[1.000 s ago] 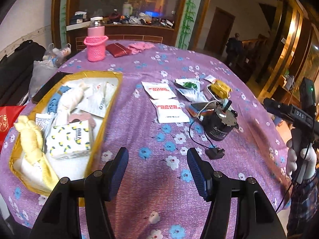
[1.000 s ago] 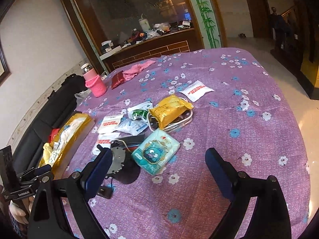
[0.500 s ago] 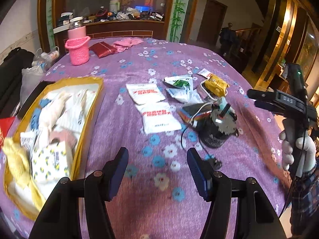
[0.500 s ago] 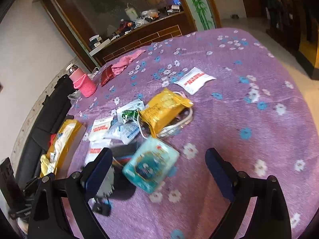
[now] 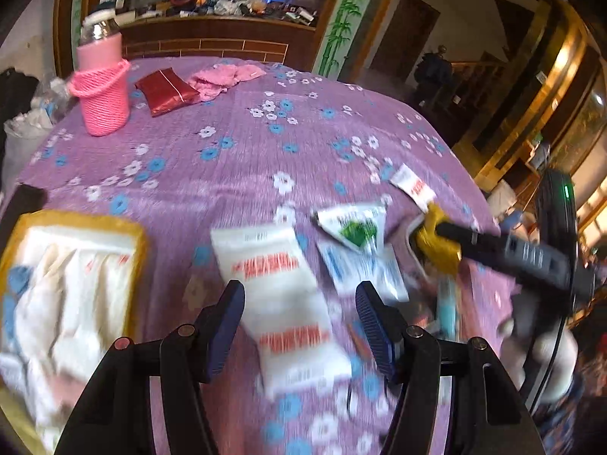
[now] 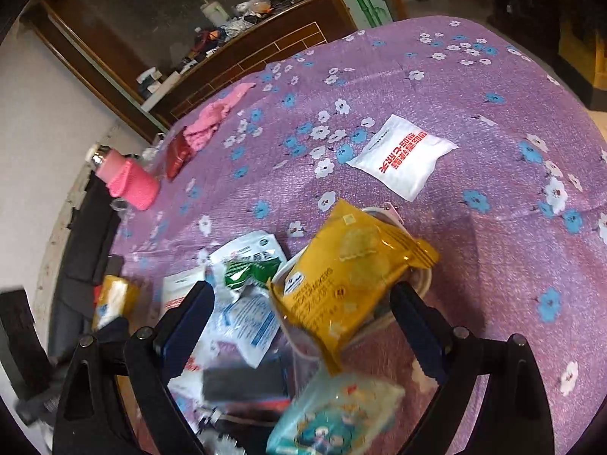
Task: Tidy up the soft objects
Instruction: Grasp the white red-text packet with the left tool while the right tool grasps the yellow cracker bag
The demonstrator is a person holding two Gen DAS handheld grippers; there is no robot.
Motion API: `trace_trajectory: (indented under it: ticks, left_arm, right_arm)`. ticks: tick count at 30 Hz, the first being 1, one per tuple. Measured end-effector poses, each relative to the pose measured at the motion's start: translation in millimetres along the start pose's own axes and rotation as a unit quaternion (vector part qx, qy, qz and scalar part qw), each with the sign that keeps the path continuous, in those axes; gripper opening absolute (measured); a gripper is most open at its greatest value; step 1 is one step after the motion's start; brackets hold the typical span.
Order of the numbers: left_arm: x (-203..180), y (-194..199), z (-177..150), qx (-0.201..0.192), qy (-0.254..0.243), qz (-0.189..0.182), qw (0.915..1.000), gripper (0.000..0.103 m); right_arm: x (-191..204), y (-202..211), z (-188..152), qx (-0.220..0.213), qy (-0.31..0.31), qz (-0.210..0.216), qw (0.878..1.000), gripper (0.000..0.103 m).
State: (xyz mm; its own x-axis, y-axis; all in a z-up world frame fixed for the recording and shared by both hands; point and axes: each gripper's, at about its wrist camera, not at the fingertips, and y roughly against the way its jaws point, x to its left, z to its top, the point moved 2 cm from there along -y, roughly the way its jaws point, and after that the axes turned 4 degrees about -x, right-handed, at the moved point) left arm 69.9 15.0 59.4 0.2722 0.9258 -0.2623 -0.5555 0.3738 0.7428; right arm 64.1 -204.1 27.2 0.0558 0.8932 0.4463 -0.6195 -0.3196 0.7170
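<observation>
My left gripper (image 5: 299, 326) is open and hovers over two white packets with red print (image 5: 280, 288) on the purple flowered tablecloth (image 5: 235, 159). A yellow tray (image 5: 79, 220) with white soft items lies to its left. My right gripper (image 6: 303, 326) is open too, its fingers wide on either side of a yellow snack packet (image 6: 349, 276), with no pad pressing on it. In front of the right gripper lie a teal wipes pack (image 6: 334, 417), a blue-white packet (image 6: 246, 322) and a green-white packet (image 6: 250, 261). In the left wrist view the right gripper's black body (image 5: 512, 254) reaches over the yellow packet (image 5: 436, 242).
A pink bottle (image 5: 102, 94), a red pouch (image 5: 167, 91) and a pink cloth (image 5: 224, 77) stand at the table's far side. Another white packet (image 6: 406, 155) lies alone beyond the pile. A white bowl-like rim (image 6: 421, 280) lies under the yellow packet. The table edge drops off to the right.
Both grippers have swept forward over the table. The left one now hangs over the white packets, the tray shifted left. The right one has rolled and closed in on the yellow packet.
</observation>
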Motion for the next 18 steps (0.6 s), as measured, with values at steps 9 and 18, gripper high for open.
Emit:
trace_trajectory:
  ticks: [9,18]
  left_arm:
    - [24,-37,13,0.025,0.02,0.032,0.999,0.064]
    - [19,-85,15,0.038,-0.014,0.132,0.9905,0.074]
  right_arm:
    - [-11,-1,4,-0.028,0.032,-0.054,0.998,0.082]
    - [-15,4,4,-0.032,0.021,-0.018,0.999,0.082]
